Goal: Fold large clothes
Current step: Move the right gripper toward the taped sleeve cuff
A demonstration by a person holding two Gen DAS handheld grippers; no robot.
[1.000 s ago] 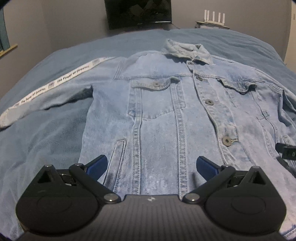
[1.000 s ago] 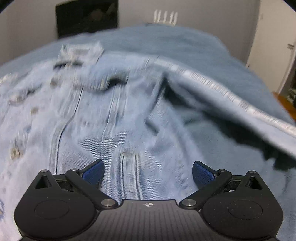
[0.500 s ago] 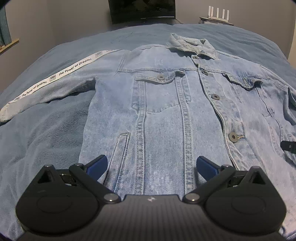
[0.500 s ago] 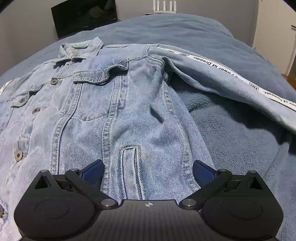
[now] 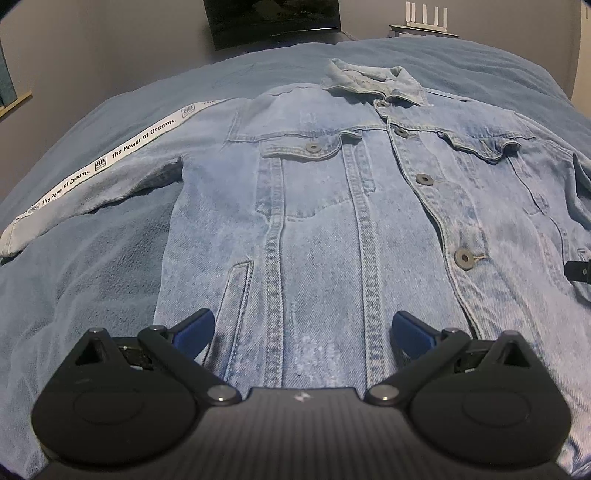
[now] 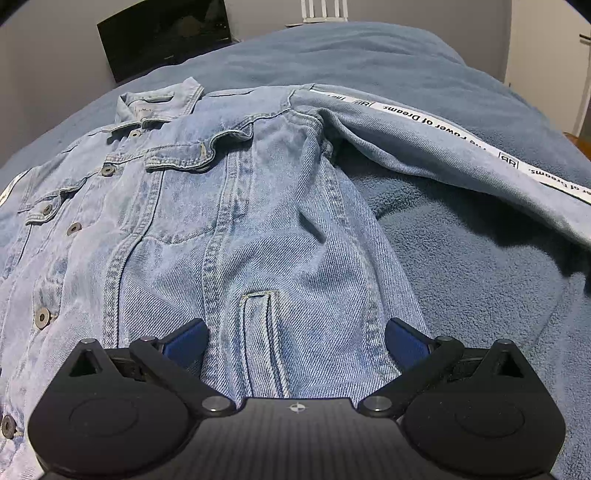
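Observation:
A light blue denim jacket (image 5: 332, 221) lies face up and buttoned on a blue blanket (image 5: 92, 288), collar (image 5: 373, 79) at the far end. Its left sleeve (image 5: 103, 173), with a white lettered stripe, stretches out to the left. In the right wrist view the same jacket (image 6: 229, 236) shows its other sleeve (image 6: 461, 155) spread out to the right. My left gripper (image 5: 302, 330) hovers open over the hem on the jacket's left half. My right gripper (image 6: 295, 338) is open above the hem by the right side pocket (image 6: 266, 317). Nothing is between either pair of blue fingers.
The blanket (image 6: 480, 277) covers a bed. A dark screen (image 5: 273, 18) stands against the far wall, and a white router (image 5: 424, 16) sits on a shelf to its right. The edge of the other gripper (image 5: 578, 271) shows at the far right of the left wrist view.
Both grippers have drawn nearer to the jacket's hem and tipped downward. The right view was blurred with motion a second ago and is steady now. The jacket has not moved.

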